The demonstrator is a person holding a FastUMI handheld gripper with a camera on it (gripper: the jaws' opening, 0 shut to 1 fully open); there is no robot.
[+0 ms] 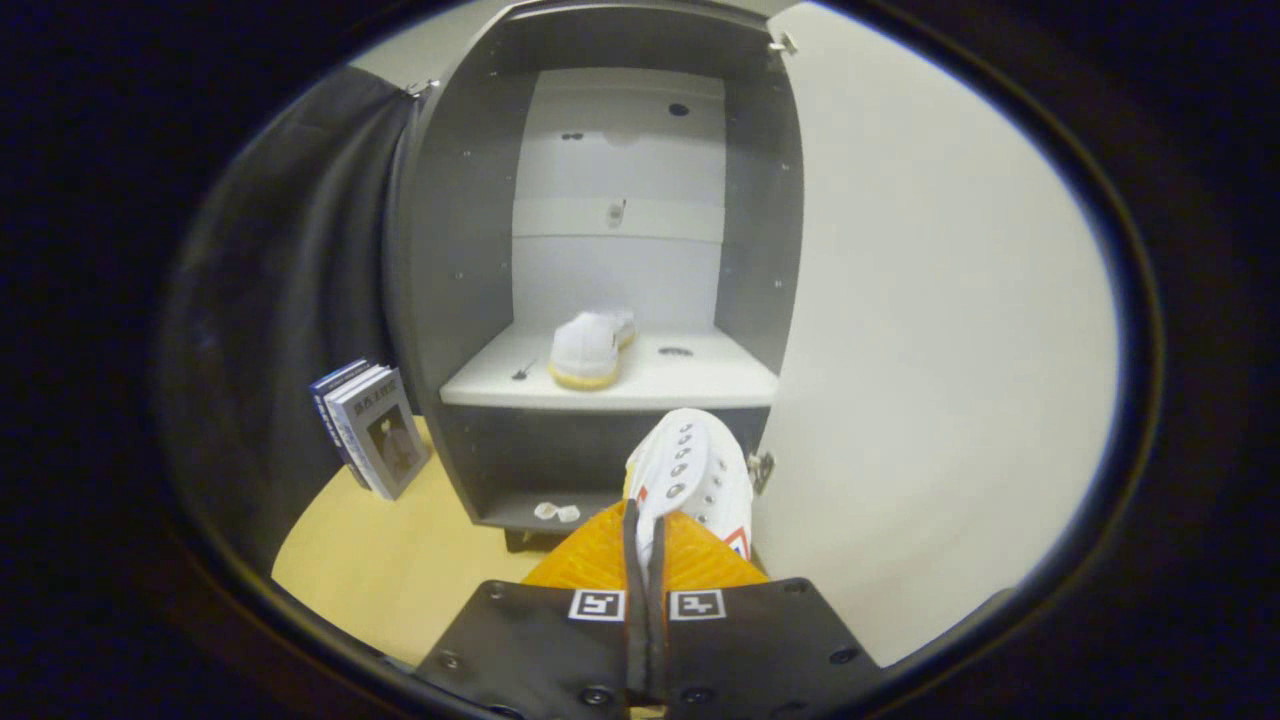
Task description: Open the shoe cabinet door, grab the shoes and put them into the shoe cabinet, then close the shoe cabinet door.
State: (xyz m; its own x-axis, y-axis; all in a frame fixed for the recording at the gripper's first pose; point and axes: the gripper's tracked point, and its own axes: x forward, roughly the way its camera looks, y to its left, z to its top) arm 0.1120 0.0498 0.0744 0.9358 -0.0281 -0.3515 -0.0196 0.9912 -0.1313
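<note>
The shoe cabinet [450, 270] stands open straight ahead, grey inside with a white shelf [690, 382]. Its white door [930, 330] is swung wide at the right. One white shoe with a tan sole [588, 348] lies on the shelf, heel toward me. My gripper [645, 535] is shut on a second white shoe [690, 470] with metal eyelets, pinching its edge between both fingers. That shoe hangs just ahead of the fingers, in front of the cabinet's lower compartment and below the shelf's front edge.
Two books [372, 432] lean against the cabinet's left side on the light wooden floor [400, 570]. A small white object [557, 512] lies on the bottom compartment's floor. The open door stands close on the right of the held shoe.
</note>
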